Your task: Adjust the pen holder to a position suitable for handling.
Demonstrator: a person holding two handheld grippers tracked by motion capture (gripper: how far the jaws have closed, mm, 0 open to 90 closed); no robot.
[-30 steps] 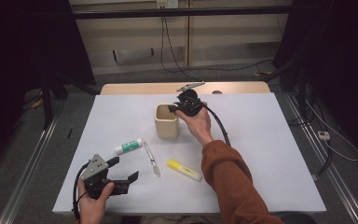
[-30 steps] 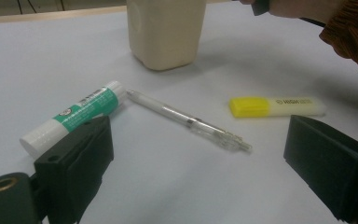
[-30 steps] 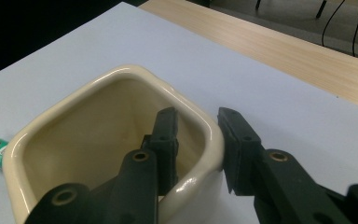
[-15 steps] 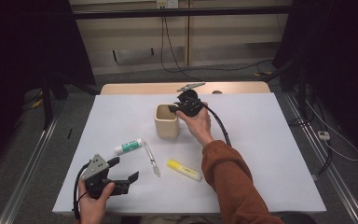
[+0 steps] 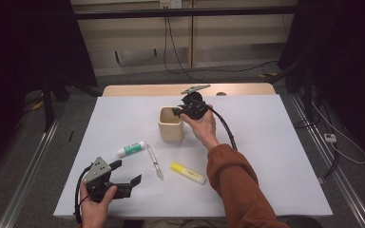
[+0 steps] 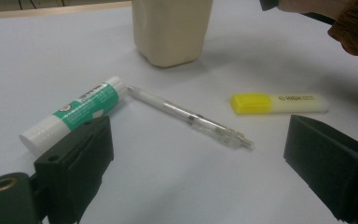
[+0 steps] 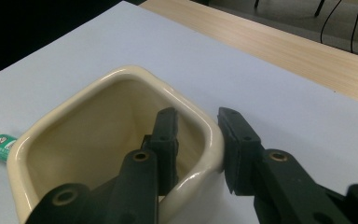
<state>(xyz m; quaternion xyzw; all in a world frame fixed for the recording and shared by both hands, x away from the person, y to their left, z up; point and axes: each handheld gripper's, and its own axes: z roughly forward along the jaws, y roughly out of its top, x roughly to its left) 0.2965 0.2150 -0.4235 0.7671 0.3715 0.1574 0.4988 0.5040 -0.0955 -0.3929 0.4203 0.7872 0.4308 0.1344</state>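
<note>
Right gripper pinching the cup's rim, left one waiting by the stationery

The right gripper [image 7: 198, 140] has its jaws straddling the near wall of the cream ceramic cup [image 5: 171, 124], one inside, one outside, closed onto the rim, probably to steady it mid-table. The left gripper [image 6: 200, 163] hangs wide open with nothing in it, aimed at the clear pen [image 6: 189, 117], with the glue stick [image 6: 74, 112] and yellow highlighter [image 6: 279, 102] lying either side. Looks like the pen goes in first.

One cup [image 5: 171, 124], one glue stick [image 5: 130, 149], one pen [image 5: 154, 162], one highlighter [image 5: 187, 173].
</note>
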